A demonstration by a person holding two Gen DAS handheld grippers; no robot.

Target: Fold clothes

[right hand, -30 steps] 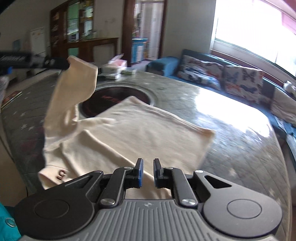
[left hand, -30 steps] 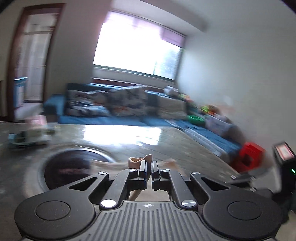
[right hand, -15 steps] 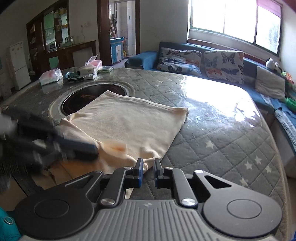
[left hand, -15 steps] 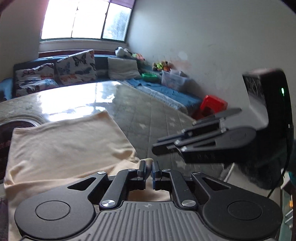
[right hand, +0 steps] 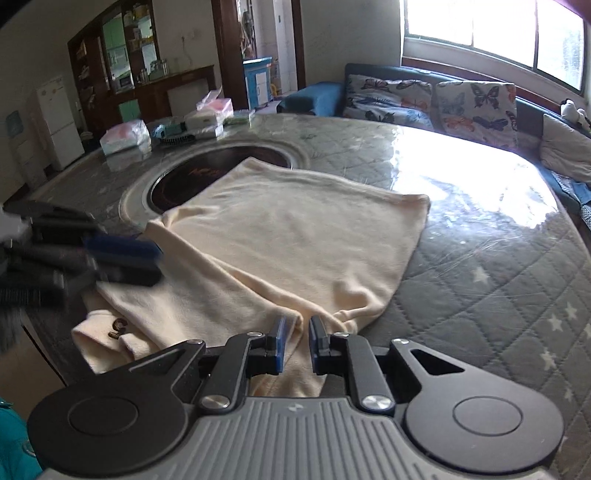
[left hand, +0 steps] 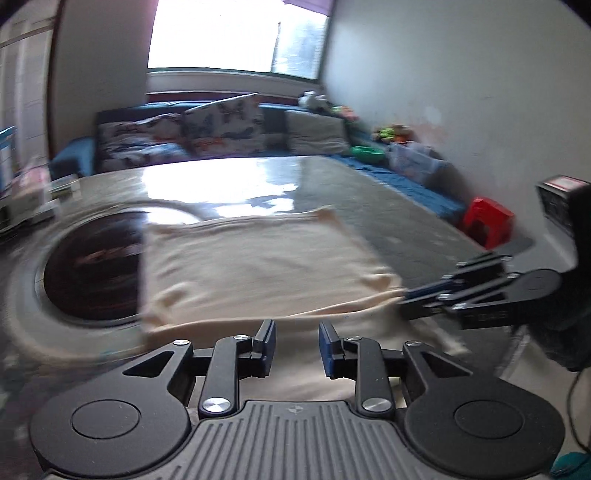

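Daylight from the window (left hand: pixel 236 35) blows out and glares off the table (right hand: pixel 461 177); left view motion-blurred, right view sharp except the blurred left gripper (right hand: pixel 122 258); fisheye bends edges.

The left gripper (left hand: pixel 296 341) and right gripper (right hand: pixel 295 345) look alike: matte black linkage arms with silver screws, two round black discs, and a grey ribbed plate bearing a small mark at its top edge. Their fingers (right hand: pixel 279 341) are black with blue pads. The right gripper's body, in the left view, carries a black box with a red-rimmed top.
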